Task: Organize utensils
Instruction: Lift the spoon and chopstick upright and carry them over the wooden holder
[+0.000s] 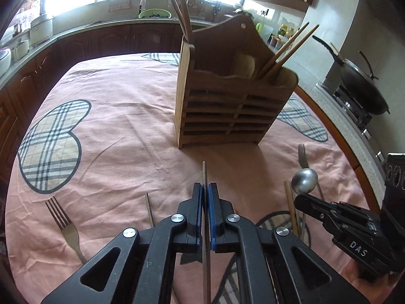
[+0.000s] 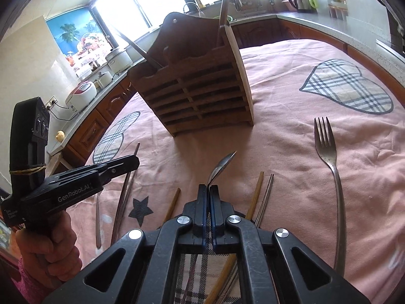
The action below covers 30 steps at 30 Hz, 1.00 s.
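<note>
"DAS" on the right gripper (image 1: pixel 303 200) body; "GenRobot.AI" on the left gripper (image 2: pixel 131 162) body.

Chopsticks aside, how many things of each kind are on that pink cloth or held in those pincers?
Forks: 2, both lying on the cloth
Spoon: 1, clamped in the right gripper
Wooden rack: 1, standing on the cloth
Total: 4
</note>
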### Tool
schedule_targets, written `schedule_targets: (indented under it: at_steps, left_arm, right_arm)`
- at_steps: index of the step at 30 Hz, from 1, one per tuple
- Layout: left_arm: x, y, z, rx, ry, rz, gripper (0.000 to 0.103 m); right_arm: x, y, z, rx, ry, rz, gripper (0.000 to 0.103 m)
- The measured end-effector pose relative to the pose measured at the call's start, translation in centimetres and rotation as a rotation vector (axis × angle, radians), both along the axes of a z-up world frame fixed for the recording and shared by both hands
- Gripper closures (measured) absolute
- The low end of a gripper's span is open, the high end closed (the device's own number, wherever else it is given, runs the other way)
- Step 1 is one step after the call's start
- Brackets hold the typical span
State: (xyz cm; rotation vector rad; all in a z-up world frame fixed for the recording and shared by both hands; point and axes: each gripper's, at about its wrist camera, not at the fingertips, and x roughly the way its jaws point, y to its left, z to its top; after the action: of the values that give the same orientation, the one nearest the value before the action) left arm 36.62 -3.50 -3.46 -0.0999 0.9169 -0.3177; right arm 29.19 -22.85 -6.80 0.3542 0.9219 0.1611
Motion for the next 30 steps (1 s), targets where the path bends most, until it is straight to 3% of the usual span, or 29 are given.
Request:
schedule_targets:
  at_steps: [5, 12, 30]
  left_arm:
    - [-3.3, 2.1, 3.2, -0.070, -0.062, 0.024, 0.100]
    - [-7.4, 4.4, 6.4, -0.110, -0.135, 0.038, 0.100]
    - [-12.8, 7.8, 10.0, -0.186, -0.282, 0.100, 0.100]
  right_arm:
    - [-0.8, -0.2, 2.6, 0.003, -0.074, -0.011, 0.101]
    - [-2.1, -0.2, 6.1, -0.028, -0.170, -0.031, 0.101]
    - [-4.4, -0.6, 10.3, -0.070, -0.287, -0.057, 0.101]
